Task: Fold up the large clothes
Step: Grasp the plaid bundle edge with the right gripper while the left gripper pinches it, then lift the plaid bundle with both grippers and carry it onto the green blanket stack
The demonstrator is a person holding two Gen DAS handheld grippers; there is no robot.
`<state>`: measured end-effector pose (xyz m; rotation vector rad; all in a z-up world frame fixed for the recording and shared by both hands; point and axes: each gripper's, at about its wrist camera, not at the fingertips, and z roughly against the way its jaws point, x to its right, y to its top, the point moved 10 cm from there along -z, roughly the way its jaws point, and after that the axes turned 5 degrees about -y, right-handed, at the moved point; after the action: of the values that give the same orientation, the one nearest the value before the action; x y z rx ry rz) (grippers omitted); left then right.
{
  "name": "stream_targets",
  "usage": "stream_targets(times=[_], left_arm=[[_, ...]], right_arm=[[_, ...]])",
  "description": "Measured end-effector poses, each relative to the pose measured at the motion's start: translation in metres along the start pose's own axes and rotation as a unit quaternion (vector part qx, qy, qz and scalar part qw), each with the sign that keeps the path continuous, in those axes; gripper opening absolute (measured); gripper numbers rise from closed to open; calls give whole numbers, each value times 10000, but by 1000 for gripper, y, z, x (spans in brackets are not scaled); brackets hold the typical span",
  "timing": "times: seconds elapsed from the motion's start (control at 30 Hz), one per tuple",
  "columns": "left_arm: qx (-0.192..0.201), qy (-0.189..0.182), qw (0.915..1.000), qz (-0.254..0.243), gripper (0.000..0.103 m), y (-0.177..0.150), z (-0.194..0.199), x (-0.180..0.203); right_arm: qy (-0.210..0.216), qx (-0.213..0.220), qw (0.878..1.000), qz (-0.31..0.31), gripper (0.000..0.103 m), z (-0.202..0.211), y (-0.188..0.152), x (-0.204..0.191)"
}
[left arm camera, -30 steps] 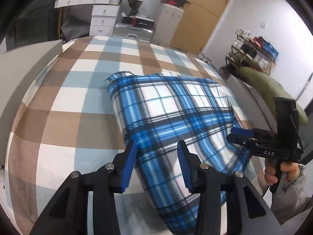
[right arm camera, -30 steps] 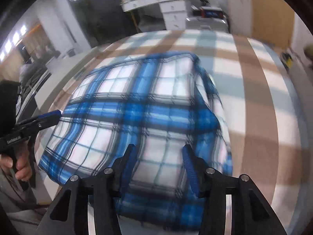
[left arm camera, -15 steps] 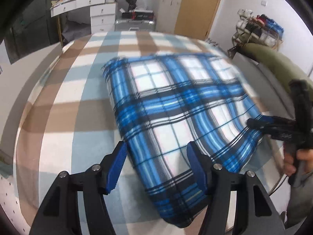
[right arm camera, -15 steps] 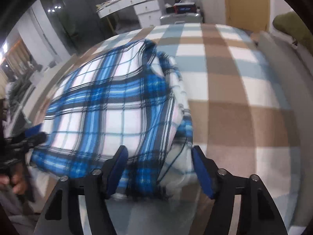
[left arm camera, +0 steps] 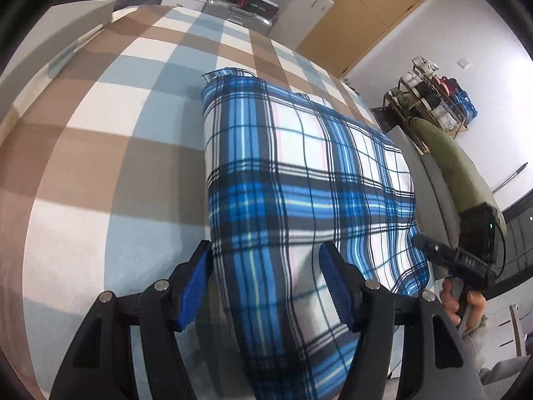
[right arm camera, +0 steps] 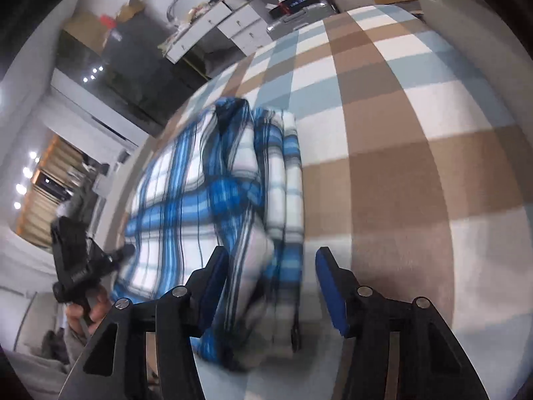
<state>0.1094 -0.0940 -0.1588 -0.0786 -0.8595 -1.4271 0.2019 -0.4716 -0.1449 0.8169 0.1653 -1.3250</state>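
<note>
Blue, white and black plaid fleece garment, folded into a thick rectangle, lying on the brown, pale-blue and white checked bedspread, near edge toward six o'clock in both wrist views. Stacked layers showing along its side in the right wrist view, though blurred there.

Left gripper spread at a middling width, blue pads either side of the near fabric edge, not pressing. Jaws just opened, cloth between them but unclamped. Right gripper likewise part open around the near corner, having just narrowed a little, no grip visible.

Seemingly mid-fold, resetting for the next grasp. Best done by dropping both sets of pads over all layers of the near edge at matching depth, closing together, then lifting evenly toward twelve o'clock so corners meet and no layer slips.

Readable writing: "DAS" in white on the other gripper's body at four o'clock in the left wrist view. Other labels too blurred.
</note>
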Motion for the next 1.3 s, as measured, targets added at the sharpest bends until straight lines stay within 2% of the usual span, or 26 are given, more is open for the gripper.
stream_targets(times=[0.2,0.27,0.33,0.37,0.43,0.47,0.53,0.63,0.77,1.0,1.17,1.3], left_arm=[[1,5,10000,-78,62,5,-5,3],[55,-5,10000,26,61,7,-5,3],[98,40,9999,27,60,8,-6,3],[129,92,9999,16,58,9,-6,2],[162,178,9997,-19,45,10,-5,-3],[173,178,9997,-1,42,9,-5,-4],[247,127,9996,13,27,11,-1,-5],[333,38,9994,-70,16,14,5,-1],[495,-49,9985,-212,13,17,14,9],[760,-440,9950,-486,12,29,35,46],[1043,-759,9880,-850,12,42,57,90],[1259,-1087,9795,-1136,12,58,76,134]], right_arm=[[130,-26,9995,276,57,-21,16,-22],[160,-53,9995,284,51,-25,16,-26],[215,-109,9993,285,39,-27,13,-27],[262,-83,9993,251,38,-27,12,-27],[376,-85,9991,160,28,-27,9,-28],[421,-15,9991,79,27,-26,7,-27],[412,122,9990,92,20,-25,7,-29],[350,381,9985,179,14,-16,8,-38],[444,711,9961,259,12,4,16,-51],[322,1064,9929,415,12,41,19,-68],[290,1602,9852,534,11,95,29,-82],[116,2067,9762,648,11,155,44,-91]])
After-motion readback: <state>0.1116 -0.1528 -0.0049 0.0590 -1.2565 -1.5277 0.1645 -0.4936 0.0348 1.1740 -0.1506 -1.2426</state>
